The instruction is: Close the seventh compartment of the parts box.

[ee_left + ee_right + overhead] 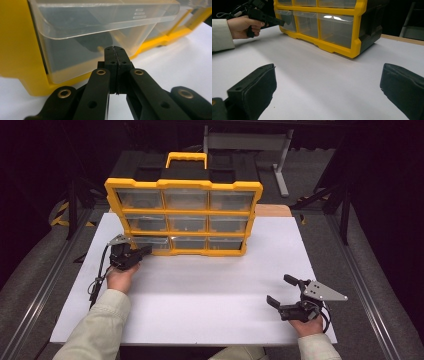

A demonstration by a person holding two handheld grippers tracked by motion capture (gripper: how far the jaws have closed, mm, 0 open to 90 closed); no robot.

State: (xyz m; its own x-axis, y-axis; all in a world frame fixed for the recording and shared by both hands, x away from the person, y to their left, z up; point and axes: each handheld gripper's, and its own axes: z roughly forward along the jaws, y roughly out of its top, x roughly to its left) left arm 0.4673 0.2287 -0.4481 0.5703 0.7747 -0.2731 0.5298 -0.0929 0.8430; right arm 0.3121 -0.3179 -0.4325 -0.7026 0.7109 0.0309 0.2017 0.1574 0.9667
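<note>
Step in hand looks like working the bottom-left drawer (pixel 150 243) of the yellow organiser (pixel 183 184), which stands upright at the far middle of the white table (pixel 200 285).

Left gripper (pixel 145 250): jaws pressed together, nothing between them, tips right at the clear drawer front; in the left gripper view the closed tips (pixel 116 53) sit below the drawer's lip (pixel 100 18). Contact: can't tell. To do it well: hook the tips under that lip, pull straight out along the drawer's run, keep the gripper level so the organiser doesn't tip or slide. Bracing the frame with the other tool would help.

Left hand (pixel 121 275): forearm comes in from bottom-left, gripper pointing level at the drawer.

Right gripper (pixel 281 292): jaws wide apart, empty, resting low near the table's near-right edge, well apart from the organiser, aimed toward it.
</note>
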